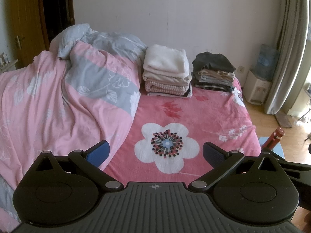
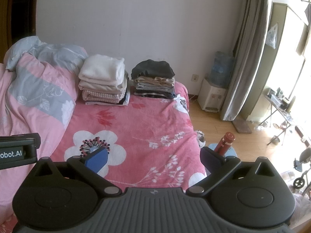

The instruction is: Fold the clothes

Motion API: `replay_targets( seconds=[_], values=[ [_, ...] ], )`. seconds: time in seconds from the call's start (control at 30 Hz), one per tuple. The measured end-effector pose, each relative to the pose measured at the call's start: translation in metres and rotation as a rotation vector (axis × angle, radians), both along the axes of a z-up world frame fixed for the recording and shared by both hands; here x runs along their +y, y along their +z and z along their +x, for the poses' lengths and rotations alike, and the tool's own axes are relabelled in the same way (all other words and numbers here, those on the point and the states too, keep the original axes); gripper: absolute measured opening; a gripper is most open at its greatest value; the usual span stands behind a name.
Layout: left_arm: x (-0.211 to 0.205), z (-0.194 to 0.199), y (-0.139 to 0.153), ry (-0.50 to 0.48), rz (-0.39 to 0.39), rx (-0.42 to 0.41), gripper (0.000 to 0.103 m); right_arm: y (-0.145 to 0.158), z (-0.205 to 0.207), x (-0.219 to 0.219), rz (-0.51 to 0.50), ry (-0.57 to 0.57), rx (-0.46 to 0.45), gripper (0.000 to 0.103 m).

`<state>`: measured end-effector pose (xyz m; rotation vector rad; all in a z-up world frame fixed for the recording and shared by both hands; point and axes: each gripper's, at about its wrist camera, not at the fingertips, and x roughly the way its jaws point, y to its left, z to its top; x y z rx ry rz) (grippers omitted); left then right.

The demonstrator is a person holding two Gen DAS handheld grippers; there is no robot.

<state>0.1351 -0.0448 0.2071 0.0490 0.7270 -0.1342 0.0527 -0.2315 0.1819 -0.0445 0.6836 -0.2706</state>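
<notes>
Above the big white flower (image 1: 166, 145) on the pink bedsheet, the left gripper (image 1: 156, 152) and right gripper (image 2: 153, 158) hover spread wide and empty, while beyond it two folded stacks, light (image 1: 167, 70) and dark (image 1: 213, 71), sit side by side against the wall, likely sorted by shade.

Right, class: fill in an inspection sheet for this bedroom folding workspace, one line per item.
Surface: bed with pink floral sheet, near part bare.
Job's things: light folded stack and dark folded stack, side by side by the wall.
Clutter: bunched pink-grey duvet on the bed's left; red bottle beside the bed.
Grippers: left gripper and right gripper both open, holding nothing.
Cables: nothing seen.
Surroundings: water dispenser, curtain, wooden floor.
</notes>
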Motion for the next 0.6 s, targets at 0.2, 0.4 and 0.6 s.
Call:
replay_targets(
  seconds=[0.2, 0.4, 0.6],
  values=[
    [-0.0005, 0.0012, -0.001, 0.0, 0.002, 0.003, 0.103, -0.0002, 0.0006, -0.0019, 0.001, 0.001, 0.002, 0.103],
    [-0.0013, 0.0016, -0.002, 0.001, 0.003, 0.008, 0.103, -0.001, 0.0019, -0.0029, 0.002, 0.001, 0.007, 0.103],
    [-0.0009, 0.0027, -0.0026, 0.002, 0.003, 0.011, 0.103, -0.0014, 0.0022, -0.0032, 0.001, 0.002, 0.008, 0.103]
  ],
)
